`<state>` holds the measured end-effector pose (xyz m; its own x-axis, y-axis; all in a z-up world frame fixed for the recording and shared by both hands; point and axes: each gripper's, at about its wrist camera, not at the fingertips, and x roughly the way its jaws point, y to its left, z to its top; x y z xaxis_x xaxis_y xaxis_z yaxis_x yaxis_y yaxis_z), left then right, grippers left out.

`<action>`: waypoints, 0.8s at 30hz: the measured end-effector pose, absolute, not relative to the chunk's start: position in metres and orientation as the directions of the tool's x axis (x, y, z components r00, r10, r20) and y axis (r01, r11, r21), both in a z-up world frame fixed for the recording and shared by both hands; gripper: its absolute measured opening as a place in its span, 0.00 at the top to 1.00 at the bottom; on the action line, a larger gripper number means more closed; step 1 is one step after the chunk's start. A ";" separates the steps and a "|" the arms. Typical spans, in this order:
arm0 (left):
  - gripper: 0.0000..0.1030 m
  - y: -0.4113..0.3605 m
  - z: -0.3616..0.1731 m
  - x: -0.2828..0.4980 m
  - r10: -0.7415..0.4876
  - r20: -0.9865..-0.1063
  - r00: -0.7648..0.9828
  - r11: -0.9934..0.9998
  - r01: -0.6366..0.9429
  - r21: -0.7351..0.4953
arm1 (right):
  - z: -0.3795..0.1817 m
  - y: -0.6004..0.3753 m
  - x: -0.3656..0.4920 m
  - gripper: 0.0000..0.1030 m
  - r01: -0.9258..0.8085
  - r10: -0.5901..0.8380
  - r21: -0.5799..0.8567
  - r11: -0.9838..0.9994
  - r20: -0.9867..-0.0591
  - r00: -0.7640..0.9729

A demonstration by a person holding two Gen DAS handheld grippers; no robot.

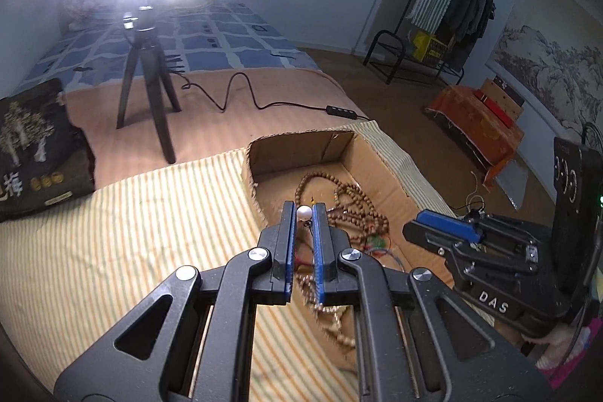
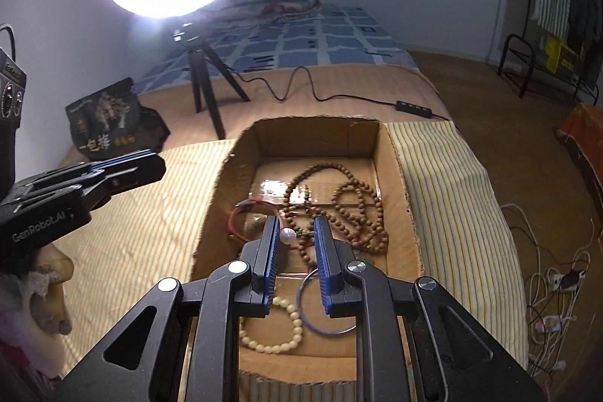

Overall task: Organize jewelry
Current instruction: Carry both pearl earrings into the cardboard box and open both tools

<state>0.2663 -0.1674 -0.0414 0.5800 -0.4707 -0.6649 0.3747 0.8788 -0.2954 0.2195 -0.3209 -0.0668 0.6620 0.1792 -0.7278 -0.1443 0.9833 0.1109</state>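
A shallow cardboard box [image 2: 399,176] lies on a striped cloth on the bed. In it lie long brown bead strands [image 2: 354,210], a red cord [image 2: 241,213], a cream bead bracelet [image 2: 290,330] and a thin blue ring [image 2: 328,323]. A white pearl [image 2: 288,235] lies among them; it also shows in the left wrist view [image 1: 304,212]. My right gripper [image 2: 297,228] hovers over the box, jaws slightly apart, the pearl between the tips below. My left gripper [image 1: 304,213] is narrowly open above the box's left side. It shows at the left in the right wrist view [image 2: 150,164].
A ring light on a black tripod [image 2: 207,78] stands on the bed behind the box, its cable and switch [image 2: 412,108] trailing right. A dark printed bag [image 2: 109,115] lies at the left. The bed edge drops off right, with cables on the floor [image 2: 557,292].
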 end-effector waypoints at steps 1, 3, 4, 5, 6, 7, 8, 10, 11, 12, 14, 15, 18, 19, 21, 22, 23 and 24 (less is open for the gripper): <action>0.94 -0.171 -0.044 0.270 -0.471 -0.668 0.576 0.878 0.377 -0.294 | -0.069 -0.322 0.222 0.84 -0.139 0.176 0.110 0.984 -0.730 0.660; 0.94 -0.177 -0.049 0.279 -0.469 -0.675 0.570 0.879 0.376 -0.294 | -0.072 -0.325 0.225 0.84 -0.131 0.164 0.103 0.986 -0.736 0.656; 0.94 -0.180 -0.050 0.282 -0.470 -0.677 0.567 0.879 0.374 -0.296 | -0.074 -0.326 0.227 0.84 -0.127 0.164 0.106 0.986 -0.740 0.653; 0.94 -0.183 -0.052 0.286 -0.473 -0.679 0.561 0.877 0.374 -0.301 | -0.075 -0.327 0.228 0.84 -0.125 0.165 0.111 0.986 -0.742 0.649; 0.94 -0.185 -0.054 0.290 -0.476 -0.681 0.556 0.875 0.375 -0.306 | -0.077 -0.328 0.230 0.84 -0.123 0.165 0.113 0.986 -0.746 0.645; 0.94 -0.186 -0.056 0.293 -0.478 -0.683 0.553 0.874 0.374 -0.309 | -0.079 -0.328 0.231 0.84 -0.121 0.164 0.113 0.986 -0.750 0.641; 0.94 -0.187 -0.057 0.295 -0.477 -0.684 0.551 0.875 0.373 -0.310 | -0.080 -0.328 0.232 0.84 -0.121 0.166 0.114 0.986 -0.753 0.637; 0.94 -0.190 -0.060 0.299 -0.481 -0.686 0.546 0.873 0.370 -0.317 | -0.081 -0.328 0.234 0.84 -0.120 0.165 0.115 0.986 -0.757 0.632; 0.94 -0.192 -0.062 0.300 -0.481 -0.688 0.544 0.873 0.369 -0.318 | -0.083 -0.327 0.235 0.84 -0.119 0.164 0.115 0.986 -0.760 0.629; 0.94 -0.193 -0.062 0.302 -0.479 -0.689 0.543 0.874 0.369 -0.317 | -0.084 -0.327 0.235 0.84 -0.117 0.163 0.114 0.986 -0.762 0.627; 0.94 -0.196 -0.064 0.303 -0.477 -0.692 0.542 0.875 0.369 -0.314 | -0.086 -0.329 0.237 0.84 -0.111 0.160 0.116 0.987 -0.766 0.623; 0.94 -0.196 -0.064 0.304 -0.476 -0.692 0.542 0.875 0.369 -0.314 | -0.087 -0.329 0.237 0.84 -0.108 0.158 0.116 0.987 -0.768 0.621; 0.94 -0.198 -0.064 0.306 -0.473 -0.692 0.545 0.877 0.368 -0.310 | -0.089 -0.331 0.239 0.84 -0.099 0.155 0.118 0.988 -0.773 0.616; 0.94 -0.198 -0.064 0.307 -0.474 -0.692 0.544 0.876 0.368 -0.311 | -0.090 -0.330 0.240 0.84 -0.097 0.153 0.118 0.988 -0.774 0.615; 0.94 -0.199 -0.064 0.309 -0.473 -0.693 0.544 0.877 0.369 -0.308 | -0.091 -0.330 0.241 0.84 -0.095 0.150 0.116 0.989 -0.774 0.615; 0.94 -0.199 -0.064 0.309 -0.470 -0.694 0.546 0.878 0.368 -0.305 | -0.091 -0.330 0.241 0.84 -0.093 0.148 0.114 0.989 -0.775 0.614; 0.94 -0.200 -0.065 0.309 -0.470 -0.694 0.546 0.878 0.368 -0.305 | -0.091 -0.330 0.242 0.84 -0.092 0.146 0.113 0.989 -0.775 0.614; 0.94 -0.199 -0.065 0.309 -0.468 -0.694 0.546 0.879 0.367 -0.304 | -0.092 -0.330 0.242 0.84 -0.088 0.141 0.111 0.990 -0.776 0.615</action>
<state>0.3093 -0.1995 -0.0651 0.5462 -0.4684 -0.6945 0.3670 0.8791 -0.3043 0.2421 -0.3297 -0.0917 0.6152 0.1410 -0.7756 -0.0876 0.9900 0.1105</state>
